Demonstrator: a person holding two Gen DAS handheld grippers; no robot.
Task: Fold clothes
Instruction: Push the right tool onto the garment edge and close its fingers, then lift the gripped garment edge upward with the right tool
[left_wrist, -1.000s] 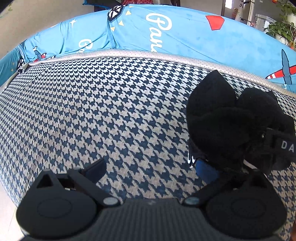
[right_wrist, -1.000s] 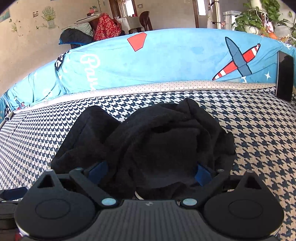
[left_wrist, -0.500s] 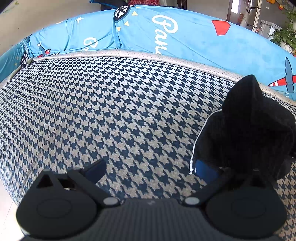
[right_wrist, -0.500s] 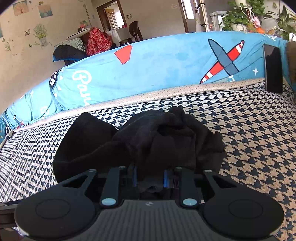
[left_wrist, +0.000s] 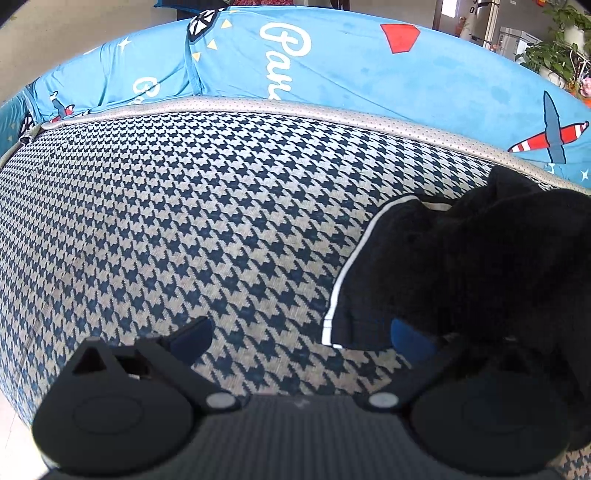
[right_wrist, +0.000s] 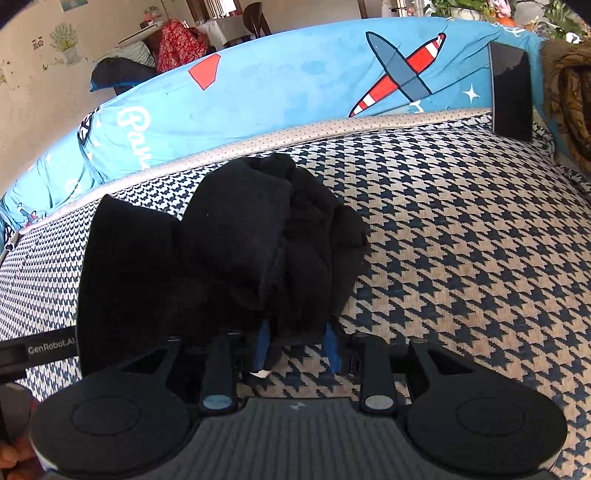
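Right tongs (right_wrist: 297, 343), just narrowed, clench the bunched black garment (right_wrist: 236, 251); left tongs (left_wrist: 303, 338) gape beside it.

Both cameras sit just behind their own gripper fingers, tilted steeply down and very near the blue-and-cream houndstooth woven cushion (left_wrist: 207, 229). The left wrist view faces the bright blue printed backrest cover (left_wrist: 351, 70), with the crumpled black fabric garment (left_wrist: 472, 266) crowding its right edge. The right wrist view faces the same backrest from further right, the garment filling its left-centre. Both share the cushion, the backrest's red-striped aeroplane print (right_wrist: 400, 72) and the garment.
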